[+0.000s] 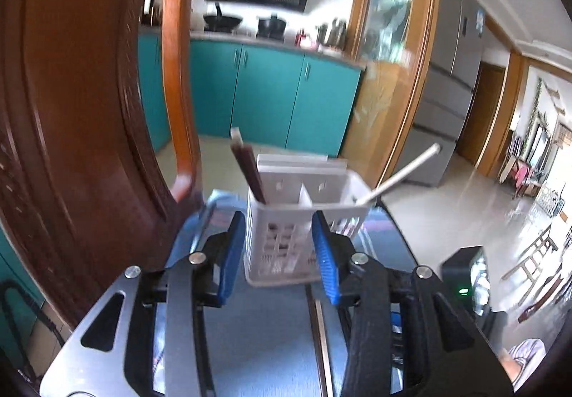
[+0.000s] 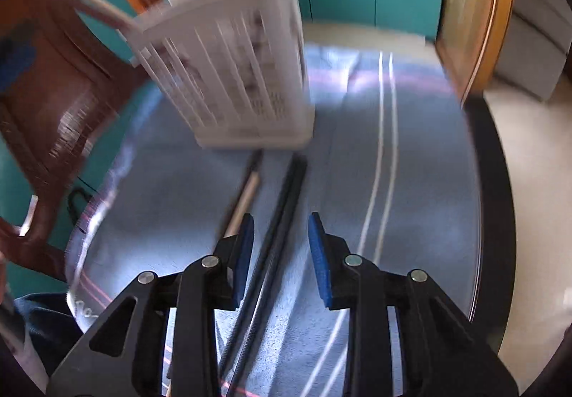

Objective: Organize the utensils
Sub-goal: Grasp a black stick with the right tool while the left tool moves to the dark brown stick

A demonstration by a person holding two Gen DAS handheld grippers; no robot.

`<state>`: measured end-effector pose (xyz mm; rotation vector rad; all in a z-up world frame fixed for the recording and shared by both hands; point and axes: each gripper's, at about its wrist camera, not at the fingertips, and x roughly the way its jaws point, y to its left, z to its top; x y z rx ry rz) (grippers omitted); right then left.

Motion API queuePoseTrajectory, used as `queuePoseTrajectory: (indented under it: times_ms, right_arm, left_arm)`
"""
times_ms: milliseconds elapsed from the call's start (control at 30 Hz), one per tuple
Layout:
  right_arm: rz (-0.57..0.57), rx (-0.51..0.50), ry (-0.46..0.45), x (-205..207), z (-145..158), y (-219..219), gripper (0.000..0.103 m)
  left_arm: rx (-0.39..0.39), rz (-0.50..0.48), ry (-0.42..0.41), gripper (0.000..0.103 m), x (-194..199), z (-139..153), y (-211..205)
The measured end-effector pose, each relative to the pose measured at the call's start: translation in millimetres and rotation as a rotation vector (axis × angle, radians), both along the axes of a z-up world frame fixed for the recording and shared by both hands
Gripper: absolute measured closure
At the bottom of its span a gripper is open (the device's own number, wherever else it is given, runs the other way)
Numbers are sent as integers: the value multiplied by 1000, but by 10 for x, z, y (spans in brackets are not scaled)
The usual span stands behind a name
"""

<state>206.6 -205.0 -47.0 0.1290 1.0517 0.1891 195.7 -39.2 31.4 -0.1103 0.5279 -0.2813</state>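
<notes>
A white slotted utensil basket point(image 1: 286, 250) stands on the round table, just beyond my left gripper point(image 1: 278, 221). The left gripper's blue pads flank the basket's lower part without pressing on it, so it is open. In the basket lean brown chopsticks point(image 1: 250, 171) and a white handle point(image 1: 400, 175). The right wrist view is blurred and shows the same basket point(image 2: 243, 68) further back. My right gripper point(image 2: 280, 218) is open and points down over black chopsticks point(image 2: 282, 204), which lie on the table between its jaws. A beige-handled utensil point(image 2: 246, 196) lies just to their left.
A blue cloth under glass covers the table point(image 2: 411, 164), which has a dark rim point(image 2: 497, 218) at the right. A brown wooden chair point(image 1: 71, 111) stands close on the left. A black device with a green light point(image 1: 464, 275) sits at the right edge.
</notes>
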Motion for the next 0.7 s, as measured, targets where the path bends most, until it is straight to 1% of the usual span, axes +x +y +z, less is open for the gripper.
queuePoseTrajectory:
  times_ms: [33,67,133,167,200,267,300,400,467,533,600,700]
  right_arm:
    - [-3,-10,26,10,-86,29,72]
    - [-13,-31,50,38,-165,62,72]
    - [-10,-57,74,43,-250,125,72]
    - [-6,-57,71,42,-271,163,72]
    - [-4,-83,61,37,-277,202,72]
    - [3,-107,47,25,-268,264,75]
    - [-1,-98,45,15,-262,271,85]
    - [-32,-13,72,4,-255,185,90]
    - [-56,31,85,-18,-235,102,91]
    - [-76,68,76,-49,-156,-3,91]
    - [-94,93,61,-88,-70,-101,91]
    - [-122,128,54,-147,-28,-278,91]
  left_arm:
    - [6,0,14,62,16,-27,-15]
    - [12,-1,29,59,30,-62,-35]
    - [26,-5,50,57,44,-115,-67]
    - [39,-6,62,54,49,-148,-85]
    - [51,-5,75,53,60,-177,-103]
    - [71,-4,110,53,84,-252,-113]
    - [72,-1,123,53,110,-269,-115]
    - [63,1,185,53,182,-359,-83]
    - [54,-1,221,53,228,-412,-64]
    - [58,-4,251,53,262,-456,-71]
    - [72,-7,283,53,276,-530,-95]
    - [100,-25,333,51,302,-666,-163]
